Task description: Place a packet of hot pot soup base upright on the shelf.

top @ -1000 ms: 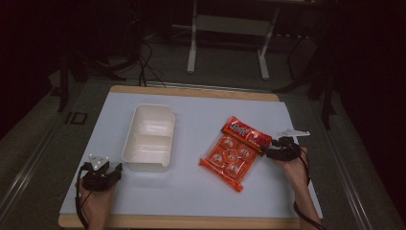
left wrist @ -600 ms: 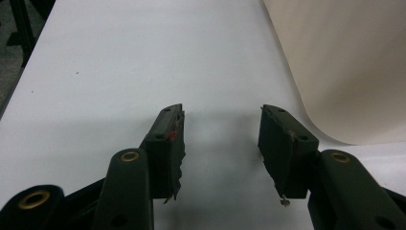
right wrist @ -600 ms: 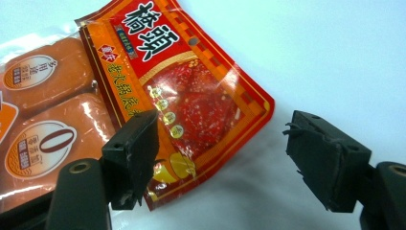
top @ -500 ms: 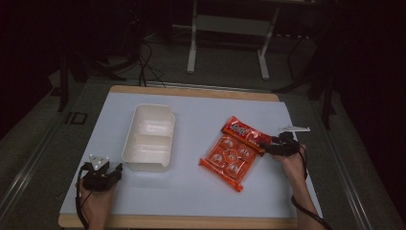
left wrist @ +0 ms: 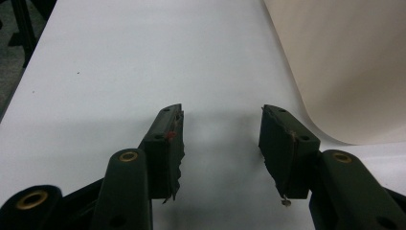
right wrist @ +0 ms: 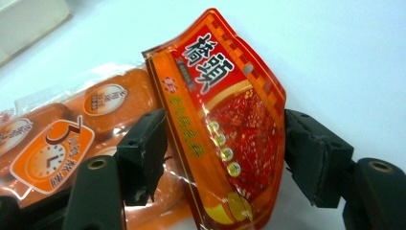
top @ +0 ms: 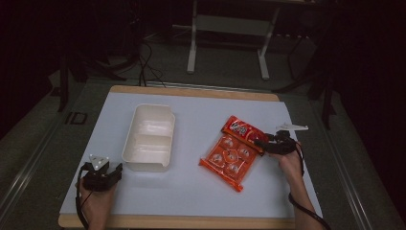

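A red sauce packet [top: 241, 128] [right wrist: 230, 110] lies partly on top of a larger orange pack of round pieces [top: 229, 159] [right wrist: 52, 139] at the table's right. My right gripper [top: 262, 142] [right wrist: 225, 129] is open, one jaw on each side of the red packet, close to or touching its edges. A white two-compartment container [top: 149, 136] [left wrist: 344, 62] stands left of centre. My left gripper [top: 114, 171] [left wrist: 222, 112] is open on the white tabletop [top: 201, 191] just off the container's near left corner, with nothing between its fingers.
The table has a wooden rim [top: 191, 221]. A small white flat piece [top: 293, 126] lies just beyond my right gripper. Dark floor, cables and a metal stand [top: 227, 28] sit behind the table.
My right gripper has moved a little forward and left, so its jaws now straddle the red packet. The left gripper has stayed where it was.
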The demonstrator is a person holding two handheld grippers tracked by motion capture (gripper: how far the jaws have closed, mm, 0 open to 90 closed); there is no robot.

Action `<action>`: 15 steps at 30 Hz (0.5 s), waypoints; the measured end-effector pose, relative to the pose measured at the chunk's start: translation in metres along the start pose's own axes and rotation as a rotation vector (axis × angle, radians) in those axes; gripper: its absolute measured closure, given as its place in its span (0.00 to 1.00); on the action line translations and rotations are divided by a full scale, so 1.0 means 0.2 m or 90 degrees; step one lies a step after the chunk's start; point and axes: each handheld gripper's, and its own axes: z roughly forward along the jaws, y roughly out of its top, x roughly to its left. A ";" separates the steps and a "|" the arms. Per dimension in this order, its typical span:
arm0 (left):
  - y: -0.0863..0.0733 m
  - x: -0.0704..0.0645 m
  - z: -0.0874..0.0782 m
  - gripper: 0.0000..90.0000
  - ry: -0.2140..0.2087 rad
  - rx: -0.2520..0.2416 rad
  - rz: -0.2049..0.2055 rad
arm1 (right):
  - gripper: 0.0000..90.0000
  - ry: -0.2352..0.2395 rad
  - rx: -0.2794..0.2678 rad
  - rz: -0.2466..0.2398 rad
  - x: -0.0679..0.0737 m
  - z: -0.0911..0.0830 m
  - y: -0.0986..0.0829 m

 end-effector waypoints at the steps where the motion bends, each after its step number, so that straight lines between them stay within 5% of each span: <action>1: 0.00 0.00 0.00 0.57 0.000 0.001 0.001 | 0.39 0.003 0.001 -0.004 0.01 0.00 0.01; 15: 0.00 0.00 0.00 0.57 0.000 -0.001 0.000 | 0.49 0.018 0.056 -0.064 0.07 0.05 0.10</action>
